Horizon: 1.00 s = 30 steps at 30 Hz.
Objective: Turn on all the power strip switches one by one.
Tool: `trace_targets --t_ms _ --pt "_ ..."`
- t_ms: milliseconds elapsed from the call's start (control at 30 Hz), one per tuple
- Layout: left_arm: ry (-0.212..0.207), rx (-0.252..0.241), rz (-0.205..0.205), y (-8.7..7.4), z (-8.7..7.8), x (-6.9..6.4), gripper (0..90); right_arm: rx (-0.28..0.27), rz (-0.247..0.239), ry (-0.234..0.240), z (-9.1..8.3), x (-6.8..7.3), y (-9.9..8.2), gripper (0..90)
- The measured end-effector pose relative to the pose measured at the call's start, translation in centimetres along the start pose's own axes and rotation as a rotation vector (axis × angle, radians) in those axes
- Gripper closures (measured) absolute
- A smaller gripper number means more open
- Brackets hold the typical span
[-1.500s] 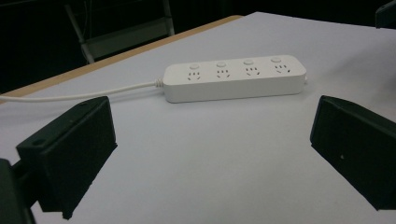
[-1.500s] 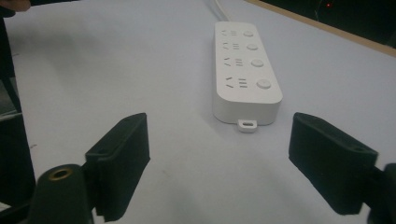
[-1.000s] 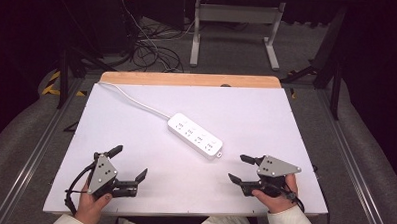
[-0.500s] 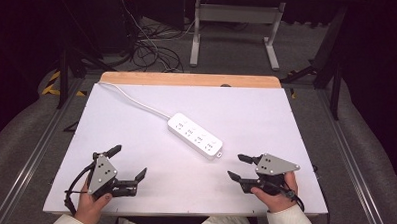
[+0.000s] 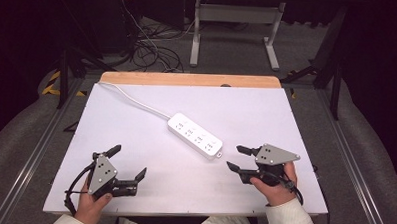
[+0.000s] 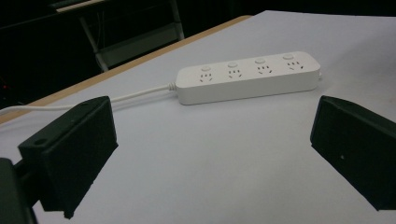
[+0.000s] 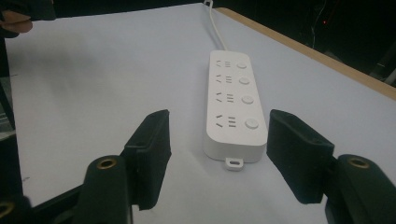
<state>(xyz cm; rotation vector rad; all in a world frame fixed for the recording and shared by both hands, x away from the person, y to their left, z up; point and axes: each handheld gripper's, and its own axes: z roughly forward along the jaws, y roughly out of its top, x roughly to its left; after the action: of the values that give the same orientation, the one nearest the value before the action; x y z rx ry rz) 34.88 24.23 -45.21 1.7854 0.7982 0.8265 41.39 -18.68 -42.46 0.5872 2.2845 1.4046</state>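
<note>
A white power strip (image 5: 194, 136) with several sockets lies slantwise at the middle of the white table top (image 5: 266, 109). Its white cable (image 5: 137, 103) runs off to the far left corner. My left gripper (image 5: 128, 162) is held at the near left, open and with nothing in it, well short of the strip. In the left gripper view the power strip (image 6: 247, 77) lies beyond the wide-apart jaws. My right gripper (image 5: 235, 157) is open just to the right of the strip's near end. In the right gripper view the power strip (image 7: 233, 105) points lengthwise away, its near end level with the fingertips (image 7: 152, 140).
The table's wooden far edge (image 5: 187, 79) borders a dark floor with tangled cables (image 5: 153, 50) and a metal frame (image 5: 234, 23). Bare white surface surrounds the strip on all sides. A person's hand (image 5: 271, 187) holds the right gripper at the near edge.
My right gripper has crept a little forward and left, closer to the strip's near end. The left gripper has barely shifted.
</note>
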Motion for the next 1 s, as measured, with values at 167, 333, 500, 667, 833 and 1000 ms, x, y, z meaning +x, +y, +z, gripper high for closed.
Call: trace_targets --t_ms 167,333,500,667,833,1000 --pt "0.001 0.000 0.000 0.0 0.0 0.0 0.9 0.002 0.001 -0.004 0.2 -0.2 0.4 44.7" --pt "-0.003 0.003 -0.001 0.0 0.1 0.1 0.9 0.004 0.001 0.005 0.3 -0.4 1.0 51.4" --pt "-0.003 0.003 -0.001 0.0 0.1 0.0 0.9 0.010 -0.009 0.014 0.3 -0.4 1.3 60.1" --pt "0.002 0.000 -0.003 0.0 0.0 0.0 0.9 0.031 0.004 0.018 0.7 -0.9 2.4 77.7" --pt "0.006 -0.002 0.000 0.0 0.0 0.1 0.9 0.032 0.004 0.006 1.7 -1.9 3.7 80.1" --pt "0.004 -0.002 -0.003 0.0 0.0 0.1 0.9 0.069 0.027 0.017 2.9 -2.8 4.6 81.7"
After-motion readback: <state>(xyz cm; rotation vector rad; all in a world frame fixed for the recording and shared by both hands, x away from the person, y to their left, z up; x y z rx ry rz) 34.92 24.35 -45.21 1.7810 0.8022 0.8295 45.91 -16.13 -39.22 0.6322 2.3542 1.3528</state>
